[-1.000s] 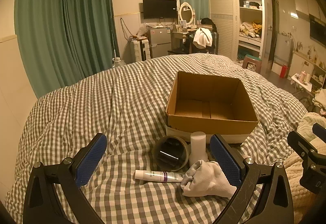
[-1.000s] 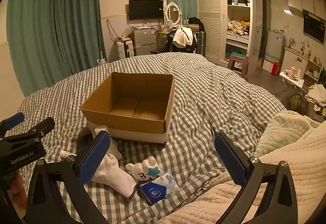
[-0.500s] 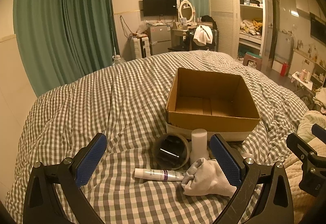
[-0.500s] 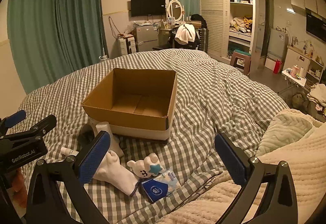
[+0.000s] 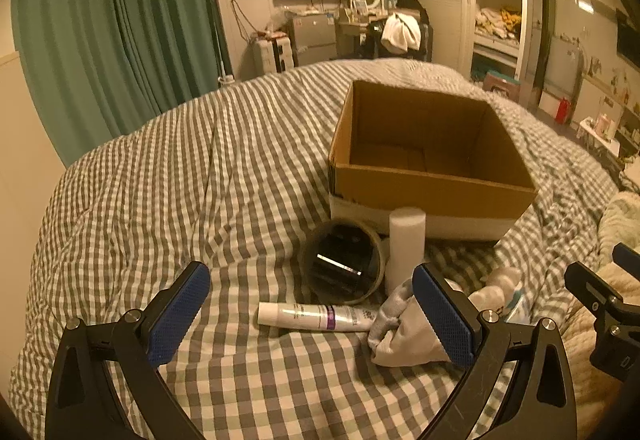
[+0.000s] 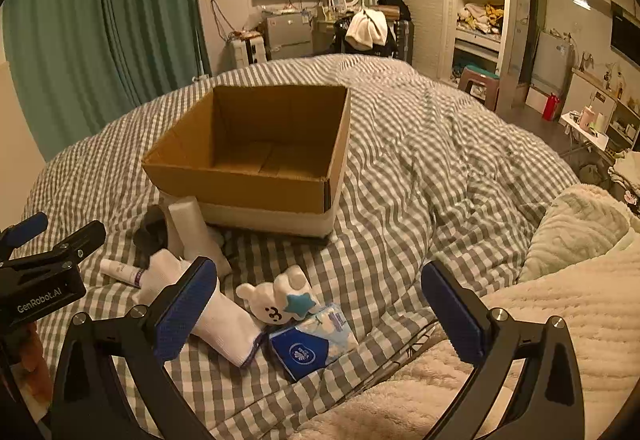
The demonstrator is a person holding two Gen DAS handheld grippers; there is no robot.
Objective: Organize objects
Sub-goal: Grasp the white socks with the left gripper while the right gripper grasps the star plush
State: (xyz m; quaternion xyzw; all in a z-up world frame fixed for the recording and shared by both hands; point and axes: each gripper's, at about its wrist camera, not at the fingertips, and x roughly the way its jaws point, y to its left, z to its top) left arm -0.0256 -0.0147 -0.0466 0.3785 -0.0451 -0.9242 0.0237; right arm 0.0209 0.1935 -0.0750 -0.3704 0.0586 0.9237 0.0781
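Left wrist view. The left gripper (image 5: 312,316) is held spread wide above the checked duvet (image 5: 168,176), nothing between its blue pads. A cardboard box (image 5: 430,196) is seen open-topped on the duvet, no contents visible. Against its near wall a white cylinder (image 5: 406,240) stands upright; just left of it, touching, a tape roll (image 5: 344,266) lies on its side, its opening toward the camera. A white tube (image 5: 316,317) with a purple band lies flat in front of the roll. A white sock (image 5: 404,340) is bunched beside the tube's right end, partly hidden by the right-hand finger. Part of the right gripper is seen at the right edge.

Right wrist view. The right gripper (image 6: 320,310) is likewise released — jaws wide, nothing held. Between its fingers, on the duvet, are listed: a white bear figure (image 6: 276,298) with a blue star, and a blue tissue pack (image 6: 314,344) touching it in front. The sock, tube and cylinder lie further left, near the box's front corner. A cream blanket (image 6: 560,320) is seen at the right.
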